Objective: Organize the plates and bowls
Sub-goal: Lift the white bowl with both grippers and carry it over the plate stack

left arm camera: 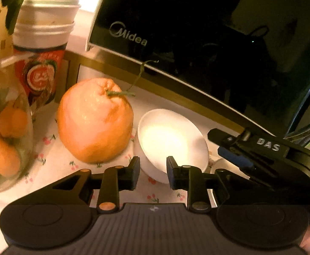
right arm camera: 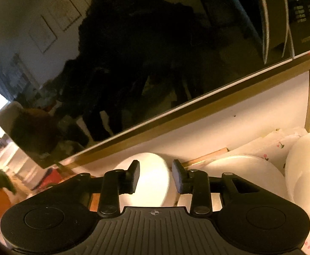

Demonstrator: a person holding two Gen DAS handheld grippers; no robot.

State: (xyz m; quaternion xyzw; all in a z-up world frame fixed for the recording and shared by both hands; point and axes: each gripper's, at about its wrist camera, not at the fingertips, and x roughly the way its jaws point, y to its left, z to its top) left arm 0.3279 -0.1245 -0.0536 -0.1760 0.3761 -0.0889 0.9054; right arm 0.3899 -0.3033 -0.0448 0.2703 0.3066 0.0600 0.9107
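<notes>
A small white bowl [left arm camera: 171, 142] sits tilted on the floral tablecloth in front of the microwave. My left gripper [left arm camera: 152, 171] is open, its fingers just at the bowl's near rim, nothing held. In the right wrist view the same white bowl [right arm camera: 152, 180] lies between my right gripper's [right arm camera: 156, 178] open fingers, which straddle its rim without closing. A white plate [right arm camera: 244, 170] and a larger white bowl [right arm camera: 307, 174] lie to the right. The right gripper's body [left arm camera: 267, 155] shows at the right of the left wrist view.
A black Midea microwave [left arm camera: 197, 31] stands close behind on a gold-framed shelf. A large orange [left arm camera: 95, 121] sits left of the bowl. A jar of small oranges [left arm camera: 4, 138] and stacked paper cups [left arm camera: 44, 42] stand at the far left.
</notes>
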